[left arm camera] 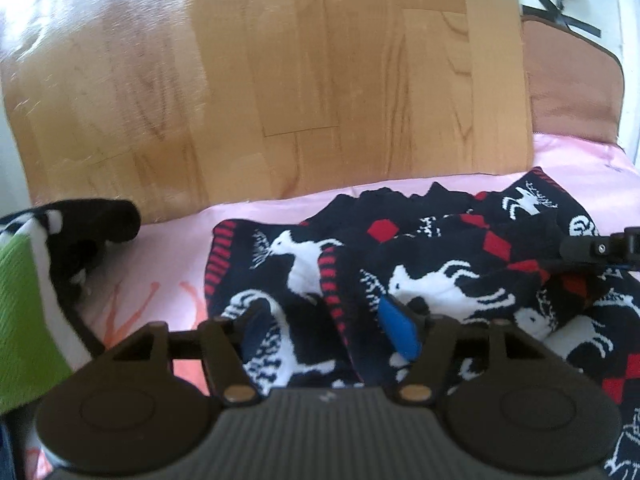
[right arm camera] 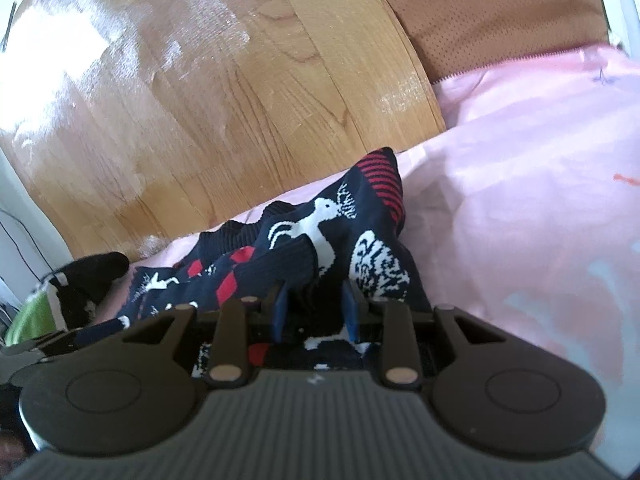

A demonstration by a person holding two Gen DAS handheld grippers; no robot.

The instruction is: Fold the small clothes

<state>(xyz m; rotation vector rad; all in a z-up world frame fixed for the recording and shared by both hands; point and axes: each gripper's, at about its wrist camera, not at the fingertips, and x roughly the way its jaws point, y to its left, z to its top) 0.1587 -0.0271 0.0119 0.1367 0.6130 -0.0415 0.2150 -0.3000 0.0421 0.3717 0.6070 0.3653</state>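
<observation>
A dark navy knitted garment (left arm camera: 440, 264) with white reindeer and red diamonds lies bunched on a pink sheet (left arm camera: 168, 248). My left gripper (left arm camera: 320, 320) stands wide open over its near edge; only the blue right fingertip (left arm camera: 398, 330) shows, resting on the knit. The tip of the right gripper's finger (left arm camera: 596, 246) pokes in at the right. In the right wrist view the garment (right arm camera: 320, 232) rises in a fold, red-striped cuff up. My right gripper (right arm camera: 314, 310) has its blue pads (right arm camera: 280, 312) closed in on a fold of the knit.
A wooden headboard or panel (left arm camera: 280, 80) stands behind the sheet. A green, white and black piece of clothing (left arm camera: 36, 280) lies at the left, also in the right wrist view (right arm camera: 60, 300). A brown mesh cushion (right arm camera: 500, 20) is at the back right.
</observation>
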